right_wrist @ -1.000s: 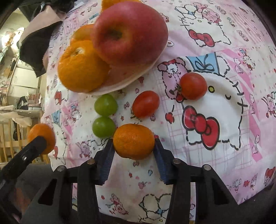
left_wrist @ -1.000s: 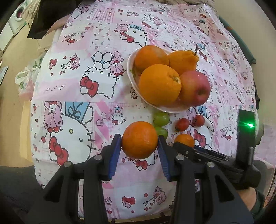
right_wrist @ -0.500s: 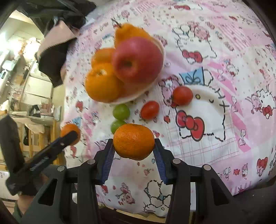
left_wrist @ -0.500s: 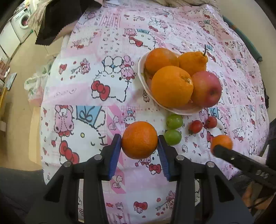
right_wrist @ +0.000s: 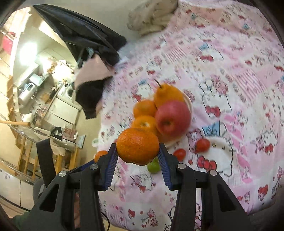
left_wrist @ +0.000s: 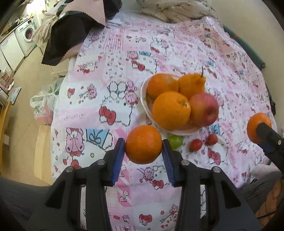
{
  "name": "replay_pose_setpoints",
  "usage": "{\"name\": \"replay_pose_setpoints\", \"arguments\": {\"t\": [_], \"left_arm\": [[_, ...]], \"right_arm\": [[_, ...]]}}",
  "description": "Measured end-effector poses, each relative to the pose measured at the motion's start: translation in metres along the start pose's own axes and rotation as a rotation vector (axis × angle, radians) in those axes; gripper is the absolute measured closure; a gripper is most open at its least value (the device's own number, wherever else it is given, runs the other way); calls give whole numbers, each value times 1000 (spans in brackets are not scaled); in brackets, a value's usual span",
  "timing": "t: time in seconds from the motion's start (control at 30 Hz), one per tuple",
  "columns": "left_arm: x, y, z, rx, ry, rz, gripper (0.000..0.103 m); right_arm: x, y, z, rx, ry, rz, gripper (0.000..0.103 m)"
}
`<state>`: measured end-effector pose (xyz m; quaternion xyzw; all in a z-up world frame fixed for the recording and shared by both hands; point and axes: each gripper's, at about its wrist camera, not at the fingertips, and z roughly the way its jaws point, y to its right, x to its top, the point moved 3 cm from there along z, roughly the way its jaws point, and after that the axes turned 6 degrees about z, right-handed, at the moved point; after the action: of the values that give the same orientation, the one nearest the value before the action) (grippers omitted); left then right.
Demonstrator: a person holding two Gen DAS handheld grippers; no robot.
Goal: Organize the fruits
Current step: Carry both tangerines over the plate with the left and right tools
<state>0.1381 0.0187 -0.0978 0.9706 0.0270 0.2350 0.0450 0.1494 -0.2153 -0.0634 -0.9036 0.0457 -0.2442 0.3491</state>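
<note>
My left gripper point(left_wrist: 143, 151) is shut on an orange point(left_wrist: 143, 144) and holds it above the table's near side. My right gripper point(right_wrist: 137, 156) is shut on a mandarin point(right_wrist: 138, 145), lifted high over the table; it also shows at the right of the left wrist view point(left_wrist: 258, 129). A white bowl point(left_wrist: 144, 96) holds two oranges, an orange pear point(left_wrist: 191, 85) and a red apple point(left_wrist: 204, 110). Two cherry tomatoes point(left_wrist: 195, 144) and green grapes point(left_wrist: 175, 141) lie on the cloth in front of the bowl.
A pink Hello Kitty cloth point(left_wrist: 115, 74) covers the table. Dark and pink fabric point(left_wrist: 71, 35) hangs off the far left corner. Crumpled cloth point(left_wrist: 177, 10) lies at the far edge. The floor with plastic bags point(left_wrist: 44, 104) is at the left.
Both grippers have risen and pulled back from the table with their fruit. The right gripper has moved far to the right in the left wrist view.
</note>
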Motion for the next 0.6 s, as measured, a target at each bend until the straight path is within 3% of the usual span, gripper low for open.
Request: {"name": "replay_pose_setpoints", "arguments": {"t": [0.3,0.6], "left_arm": [[48,2,-29,-40,64,19,65],[86,3,-27,-45,87,60,65]], "right_arm": [[27,-11,-5,29,44,-16,56],[64,-18,5,13,62,-27,56]]}}
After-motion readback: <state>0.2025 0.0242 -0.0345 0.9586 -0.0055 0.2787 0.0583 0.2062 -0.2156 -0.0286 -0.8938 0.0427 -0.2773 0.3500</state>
